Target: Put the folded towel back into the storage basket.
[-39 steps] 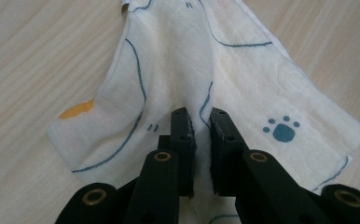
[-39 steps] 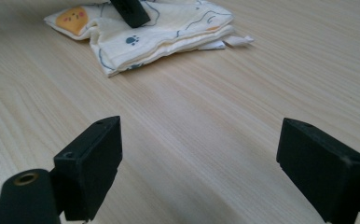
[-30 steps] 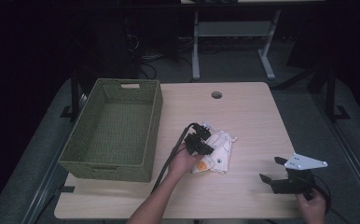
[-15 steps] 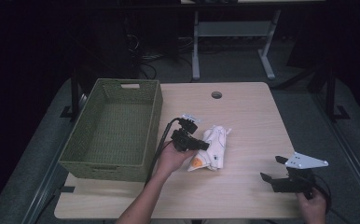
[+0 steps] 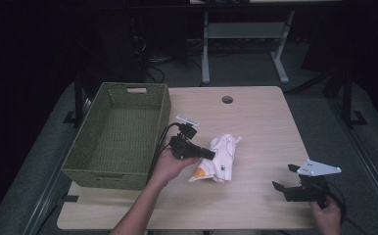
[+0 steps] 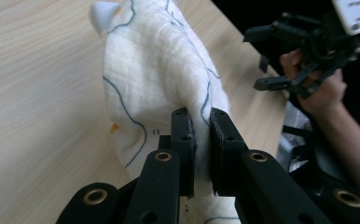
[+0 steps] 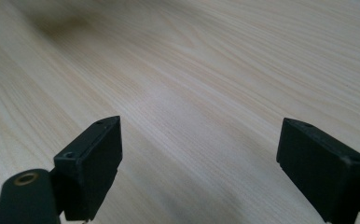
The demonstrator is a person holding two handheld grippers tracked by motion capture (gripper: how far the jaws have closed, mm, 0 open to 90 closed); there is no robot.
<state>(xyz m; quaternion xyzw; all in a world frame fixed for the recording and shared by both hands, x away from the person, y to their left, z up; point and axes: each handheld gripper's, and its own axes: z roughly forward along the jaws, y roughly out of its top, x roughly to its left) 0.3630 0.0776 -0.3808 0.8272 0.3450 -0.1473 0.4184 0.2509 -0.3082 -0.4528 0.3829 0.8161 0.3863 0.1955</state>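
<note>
Left gripper (image 6: 200,119) jaws pinching white cloth (image 6: 159,70) fold; right gripper (image 7: 199,154) jaws spread wide above table (image 7: 192,60).

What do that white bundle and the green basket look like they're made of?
The white bundle looks like soft woven cotton gauze: a fine weave, folds and printed blue lines show. The green basket seems woven fibre or plastic, matte, with a ribbed weave; which one is unclear.

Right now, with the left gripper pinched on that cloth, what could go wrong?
1. The left gripper holds only a thin fold of the white cloth; it may slip out on lifting.
2. The rest of the cloth lies on the table and may drag or catch on the green basket rim.
3. The right gripper sits open and far off, giving no support.
</note>
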